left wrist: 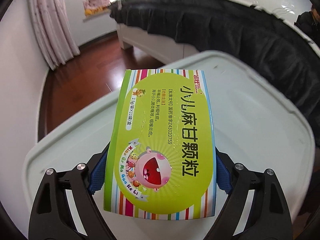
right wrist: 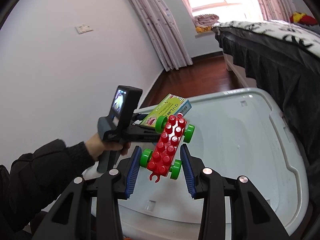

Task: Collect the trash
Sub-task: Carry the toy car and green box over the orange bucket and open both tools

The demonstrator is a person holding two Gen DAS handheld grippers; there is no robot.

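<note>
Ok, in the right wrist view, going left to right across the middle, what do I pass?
Black sleeve → hand on the left gripper's handle → left gripper holding the green medicine box → red toy car base in the right gripper → pale bin lid → dark bed skirt.

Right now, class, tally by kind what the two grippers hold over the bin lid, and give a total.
Box, in the left gripper: 1
Toy car, in the right gripper: 1
Total: 2
</note>
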